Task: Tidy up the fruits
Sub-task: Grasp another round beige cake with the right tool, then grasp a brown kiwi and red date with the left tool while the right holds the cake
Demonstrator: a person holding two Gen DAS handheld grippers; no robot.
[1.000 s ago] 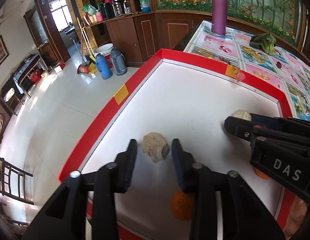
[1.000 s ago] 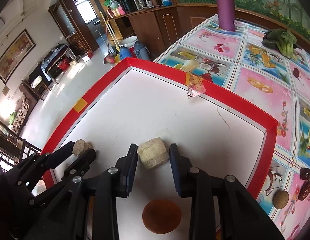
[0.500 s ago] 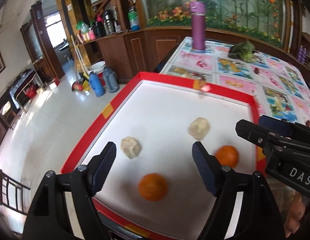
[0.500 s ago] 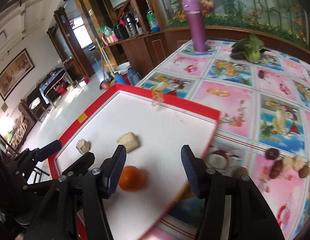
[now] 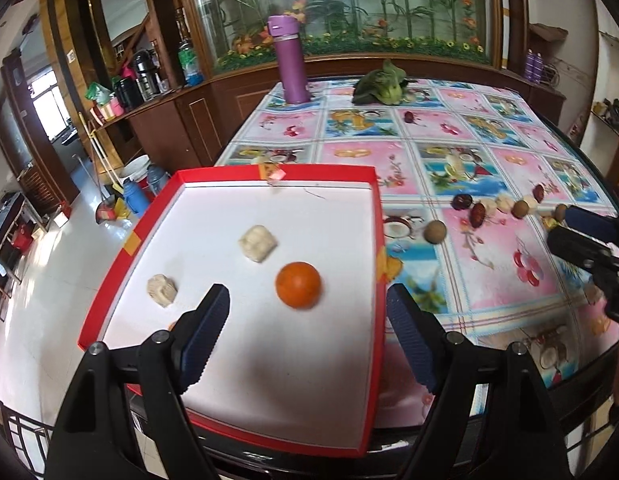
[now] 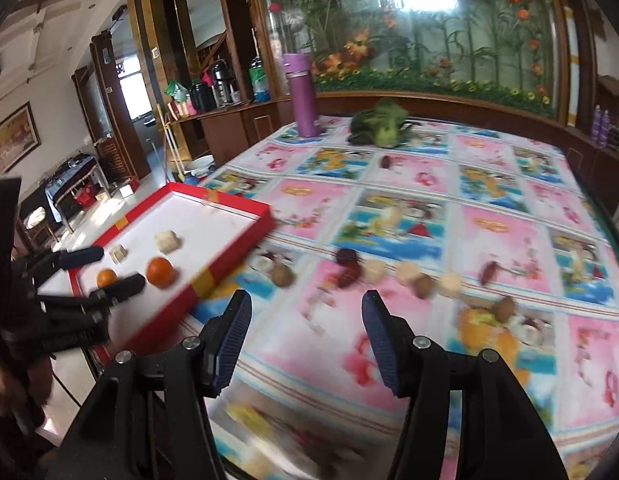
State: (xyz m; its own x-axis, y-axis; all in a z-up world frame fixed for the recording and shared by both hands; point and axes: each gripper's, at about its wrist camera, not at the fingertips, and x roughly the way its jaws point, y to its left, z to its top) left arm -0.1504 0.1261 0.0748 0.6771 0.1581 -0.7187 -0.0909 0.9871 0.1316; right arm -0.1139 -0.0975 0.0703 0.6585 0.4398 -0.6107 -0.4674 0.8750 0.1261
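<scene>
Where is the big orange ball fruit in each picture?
Left wrist view: the orange lies in the red tray, right of middle, just ahead of the open left gripper.
Right wrist view: the same orange is at far left, in the tray near its right wall; a second orange lies to its left.
Shared landmark: the purple bottle at the table's far end.

In the tray (image 6: 233,250): two oranges (image 6: 161,272) (image 6: 107,278), two pale chunks (image 6: 167,241) (image 6: 118,255). Beside the tray on the desk (image 6: 489,216): a row of roughly nine small fruits (image 6: 425,285), blurred. Beyond: one flask (image 6: 302,96), one leafy green (image 6: 379,123).
</scene>
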